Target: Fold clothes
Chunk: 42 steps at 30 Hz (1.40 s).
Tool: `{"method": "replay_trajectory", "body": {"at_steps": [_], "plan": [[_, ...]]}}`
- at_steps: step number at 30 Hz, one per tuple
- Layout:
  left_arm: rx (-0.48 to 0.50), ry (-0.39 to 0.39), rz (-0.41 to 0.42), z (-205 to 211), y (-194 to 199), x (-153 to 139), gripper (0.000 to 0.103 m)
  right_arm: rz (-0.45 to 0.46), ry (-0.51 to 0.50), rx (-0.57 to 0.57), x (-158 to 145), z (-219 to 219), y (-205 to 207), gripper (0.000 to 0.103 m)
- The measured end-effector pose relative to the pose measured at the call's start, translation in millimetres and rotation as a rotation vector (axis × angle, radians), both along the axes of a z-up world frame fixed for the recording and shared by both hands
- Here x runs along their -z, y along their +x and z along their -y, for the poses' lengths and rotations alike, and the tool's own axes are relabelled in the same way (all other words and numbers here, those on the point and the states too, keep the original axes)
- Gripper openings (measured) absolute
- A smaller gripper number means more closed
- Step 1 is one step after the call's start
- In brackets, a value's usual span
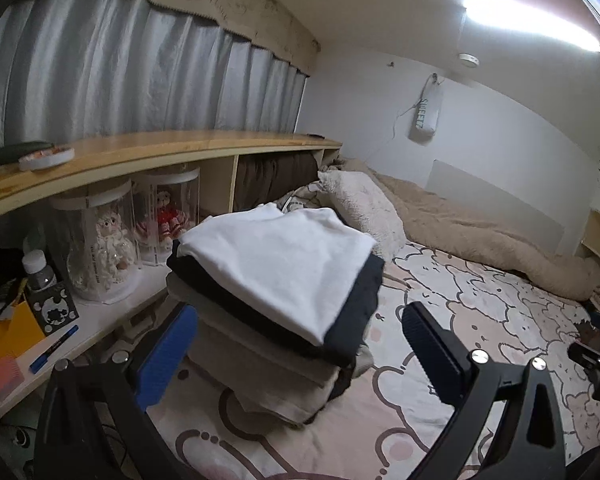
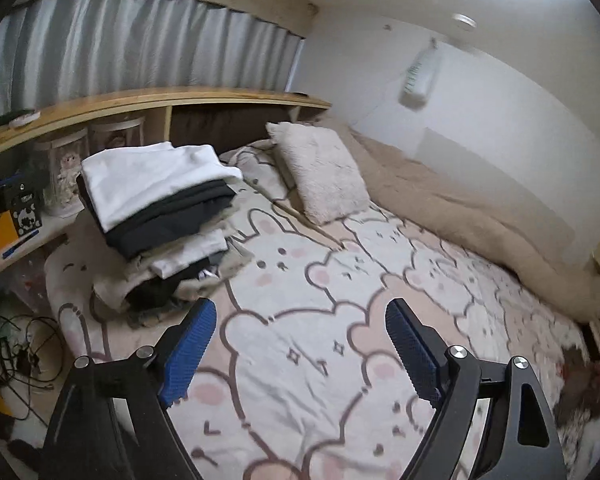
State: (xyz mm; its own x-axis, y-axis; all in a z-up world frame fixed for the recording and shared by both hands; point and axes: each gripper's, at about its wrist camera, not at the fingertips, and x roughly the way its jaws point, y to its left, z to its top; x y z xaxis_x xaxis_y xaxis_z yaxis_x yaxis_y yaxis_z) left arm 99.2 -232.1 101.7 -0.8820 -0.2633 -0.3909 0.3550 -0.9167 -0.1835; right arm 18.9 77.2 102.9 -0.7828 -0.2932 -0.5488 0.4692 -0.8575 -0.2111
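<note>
A stack of folded clothes [image 1: 276, 292] sits on the bed, with a white garment [image 1: 284, 256] on top, a dark one under it and beige ones below. My left gripper [image 1: 300, 328] is open, its blue pads on either side of the stack's near edge, holding nothing. In the right wrist view the same stack [image 2: 160, 216] lies at the left of the bed, and my right gripper [image 2: 300, 332] is open and empty above the bare sheet, to the right of the stack.
The bed has a bunny-print sheet [image 2: 340, 280], a fluffy pillow [image 2: 320, 168] and a beige duvet [image 2: 480, 216] along the far wall. A wooden shelf unit [image 1: 160, 152] with doll jars [image 1: 104, 256] and desk clutter stands to the left. Cables [image 2: 20, 352] lie on the floor.
</note>
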Motion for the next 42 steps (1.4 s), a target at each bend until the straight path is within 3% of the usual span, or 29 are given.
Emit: {"method": "replay_trajectory", "body": {"at_steps": [2,7,11,13,22,27,42], "plan": [[0.029,-0.021,0.006,-13.4,3.5,-1.6,0.103,0.005,-0.043,0.05,3.6,-21.7,7.2,0.097],[0.057,-0.069,-0.001,-46.7,17.4,-6.4,0.103,0.06,-0.197,0.183,8.1,-65.4,9.9,0.101],[0.075,-0.097,-0.012,-67.3,27.3,-11.8,0.103,0.234,-0.229,0.271,32.9,-80.4,-10.2,0.103],[0.086,-0.1,-0.019,-74.7,31.3,-14.0,0.103,0.276,-0.223,0.285,39.3,-83.7,-14.3,0.103],[0.093,-0.115,0.004,-95.7,36.7,-9.0,0.103,0.246,-0.3,0.304,34.9,-104.1,-3.1,0.103],[0.095,-0.123,0.02,-99.9,33.9,-4.5,0.103,0.208,-0.289,0.293,30.9,-99.9,5.1,0.103],[0.103,-0.108,0.043,-102.6,21.6,0.1,0.103,0.211,-0.278,0.273,31.9,-98.4,6.9,0.103]]}}
